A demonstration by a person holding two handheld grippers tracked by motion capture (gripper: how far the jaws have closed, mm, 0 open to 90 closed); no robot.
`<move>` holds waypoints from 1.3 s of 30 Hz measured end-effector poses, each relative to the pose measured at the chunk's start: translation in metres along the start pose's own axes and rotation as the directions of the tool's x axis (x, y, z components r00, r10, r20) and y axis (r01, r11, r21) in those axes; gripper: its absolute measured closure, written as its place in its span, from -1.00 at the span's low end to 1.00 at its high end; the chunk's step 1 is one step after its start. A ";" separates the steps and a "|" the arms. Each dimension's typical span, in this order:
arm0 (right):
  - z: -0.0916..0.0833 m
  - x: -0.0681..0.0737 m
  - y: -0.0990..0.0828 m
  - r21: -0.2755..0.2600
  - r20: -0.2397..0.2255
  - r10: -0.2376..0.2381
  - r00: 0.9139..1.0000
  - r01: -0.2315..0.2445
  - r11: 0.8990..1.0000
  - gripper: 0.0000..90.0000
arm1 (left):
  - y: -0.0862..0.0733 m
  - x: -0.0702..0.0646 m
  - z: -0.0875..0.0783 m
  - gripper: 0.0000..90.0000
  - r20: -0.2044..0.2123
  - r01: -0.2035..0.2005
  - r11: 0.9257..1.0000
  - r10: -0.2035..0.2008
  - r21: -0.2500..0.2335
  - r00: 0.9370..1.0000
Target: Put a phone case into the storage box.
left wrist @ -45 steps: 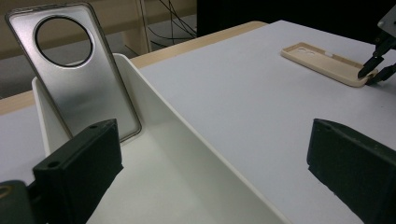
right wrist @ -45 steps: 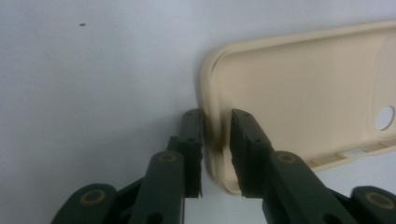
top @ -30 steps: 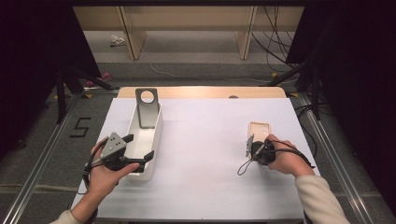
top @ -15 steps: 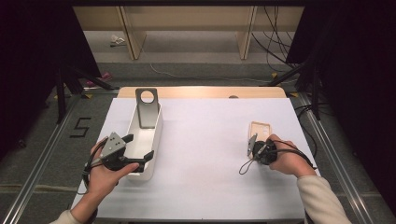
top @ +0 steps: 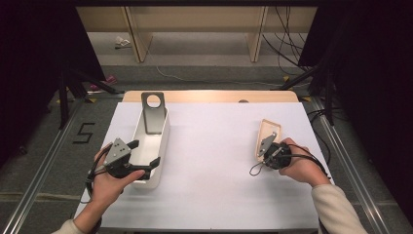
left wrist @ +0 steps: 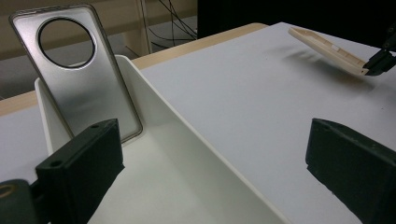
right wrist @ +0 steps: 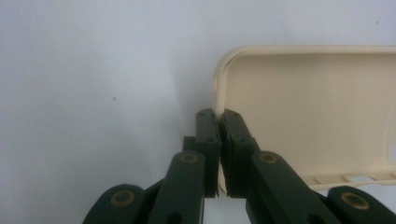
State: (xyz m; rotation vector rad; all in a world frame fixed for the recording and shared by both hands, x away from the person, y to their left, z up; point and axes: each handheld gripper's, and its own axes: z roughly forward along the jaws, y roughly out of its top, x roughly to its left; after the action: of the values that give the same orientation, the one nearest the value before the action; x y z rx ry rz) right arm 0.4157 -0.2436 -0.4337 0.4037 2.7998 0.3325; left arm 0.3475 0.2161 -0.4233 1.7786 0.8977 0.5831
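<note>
- High view: right gripper (top: 267, 152) at right of the white table (top: 214, 146), clamped on the near edge of a cream case (top: 267, 136); the case is tipped up, its far end raised. Left gripper (top: 139, 158) at near left, jaws spread wide over the near end of a white tray (top: 163, 141), holding nothing. A grey plate (top: 153, 113) with a round hole leans upright at the tray's far end.
- Left gripper view: tray is long, matte, smooth-walled, and bare between the plate (left wrist: 77, 70) and the jaws. The plate is brushed metal with rounded corners. At far right the case (left wrist: 327, 49) hangs clear of the table, casting a shadow.
- Right gripper view: jaws pinch the thin side wall of the case (right wrist: 308, 112) near a rounded corner, and have just been closing on it. Case is a shallow plastic shell with a raised lip and slots along one edge.
- Judgement: this looks like a lift and carry toward the tray. The grip is narrow and off-centre, so keep the wrist steady, move slowly, and avoid letting the shell swing or twist out.
</note>
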 end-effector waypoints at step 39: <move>-0.007 0.034 0.045 -0.356 -0.070 -0.019 0.997 -0.007 0.935 0.93 | 0.000 0.000 0.000 -0.90 -0.006 -0.003 1.000 0.003 0.001 1.000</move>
State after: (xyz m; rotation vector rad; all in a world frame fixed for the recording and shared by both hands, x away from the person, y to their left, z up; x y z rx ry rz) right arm 0.3931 -0.1930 -0.4235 0.3024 2.7266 0.8523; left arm 0.3473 0.2159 -0.4231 1.7801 0.8994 0.5902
